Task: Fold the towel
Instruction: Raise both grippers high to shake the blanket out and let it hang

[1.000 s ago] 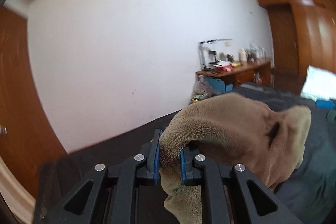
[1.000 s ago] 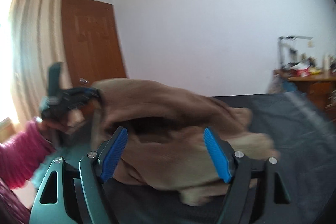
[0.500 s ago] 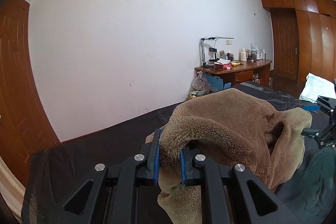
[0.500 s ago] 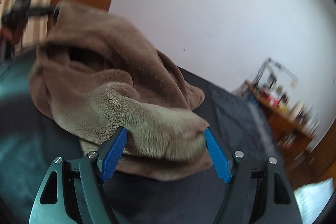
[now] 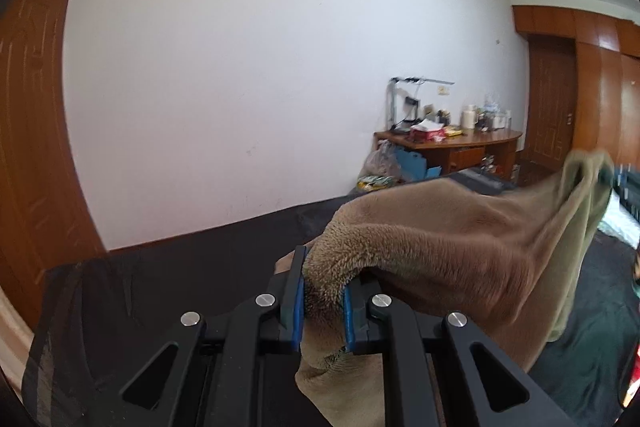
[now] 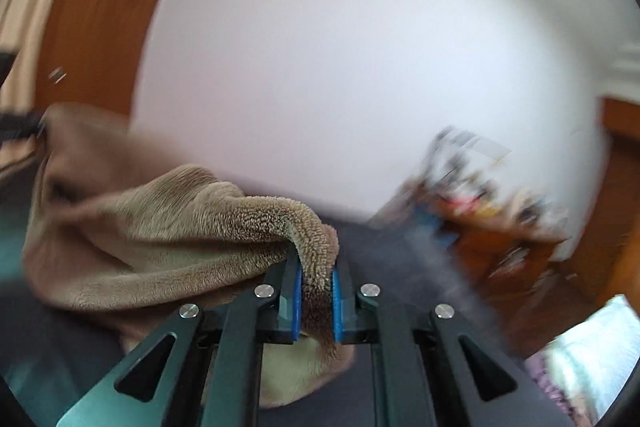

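Note:
A fluffy brown towel (image 5: pixel 448 259) hangs stretched above a dark bedcover (image 5: pixel 168 283). My left gripper (image 5: pixel 322 297) is shut on one bunched edge of it, blue pads pressing the pile. From there the cloth runs up to the right, where its far corner is lifted. In the right wrist view the same towel (image 6: pixel 168 247) drapes away to the left, and my right gripper (image 6: pixel 315 301) is shut on a folded edge between its blue pads. The other gripper (image 6: pixel 16 125) shows as a dark blur at the left edge, holding the far corner.
A wooden desk (image 5: pixel 448 147) cluttered with bottles, a lamp and bags stands against the white wall at the right. Brown wooden doors (image 5: pixel 28 131) flank the wall. A pale cloth (image 6: pixel 592 343) lies on the bed at the lower right.
My right gripper has shut on the towel's edge and swung up to the right. The towel, bunched before, is now pulled out between the two grippers.

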`<state>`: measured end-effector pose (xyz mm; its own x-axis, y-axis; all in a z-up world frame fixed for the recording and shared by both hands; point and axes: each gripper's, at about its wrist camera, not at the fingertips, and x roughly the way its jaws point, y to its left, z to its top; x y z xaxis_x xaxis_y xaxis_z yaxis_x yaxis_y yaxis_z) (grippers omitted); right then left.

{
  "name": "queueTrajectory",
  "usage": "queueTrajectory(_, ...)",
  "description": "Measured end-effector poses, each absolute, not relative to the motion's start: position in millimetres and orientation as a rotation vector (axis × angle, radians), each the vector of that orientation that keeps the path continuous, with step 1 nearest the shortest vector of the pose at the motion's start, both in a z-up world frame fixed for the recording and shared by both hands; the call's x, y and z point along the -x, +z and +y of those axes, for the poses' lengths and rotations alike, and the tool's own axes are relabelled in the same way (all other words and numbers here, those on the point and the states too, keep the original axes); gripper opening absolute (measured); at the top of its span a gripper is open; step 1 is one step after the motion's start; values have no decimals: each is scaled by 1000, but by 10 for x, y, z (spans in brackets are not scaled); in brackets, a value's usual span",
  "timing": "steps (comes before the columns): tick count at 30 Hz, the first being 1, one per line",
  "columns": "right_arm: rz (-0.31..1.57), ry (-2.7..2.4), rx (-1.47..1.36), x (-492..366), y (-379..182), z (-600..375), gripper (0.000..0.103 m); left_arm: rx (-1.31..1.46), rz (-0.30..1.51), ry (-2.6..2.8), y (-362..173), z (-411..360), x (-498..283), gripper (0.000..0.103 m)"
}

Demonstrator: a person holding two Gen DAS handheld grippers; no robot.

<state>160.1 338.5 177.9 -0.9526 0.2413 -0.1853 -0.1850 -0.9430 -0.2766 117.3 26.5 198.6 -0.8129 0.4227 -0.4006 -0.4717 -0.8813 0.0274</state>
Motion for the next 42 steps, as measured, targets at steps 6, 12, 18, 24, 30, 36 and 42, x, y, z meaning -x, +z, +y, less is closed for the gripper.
queueTrajectory(6,-359,2766,-118,-2074,2473,3175,11,407,118,2584,2269,374,-1455,16)
queueTrajectory(12,-305,2734,-337,-2324,2983,2991,11,256,-38,2613,2704,238,-1688,16)
queueTrajectory(18,-198,2716,-498,-2560,3509,2940,11,60,-192,2643,3260,32,-1979,16)
queueTrajectory(24,-188,2666,-649,-2708,3863,2867,11,-171,-263,2669,3687,-151,-2429,16)
queueTrajectory(30,-231,2590,-849,-3059,4192,2644,11,-385,-277,2701,4002,-310,-2921,16)
queueTrajectory(36,-285,2556,-963,-3285,4346,2417,11,-587,-298,2715,4279,-481,-3407,16)
queueTrajectory(42,-273,2561,-1035,-3564,4419,2292,11,-711,-265,2723,4453,-520,-3841,16)
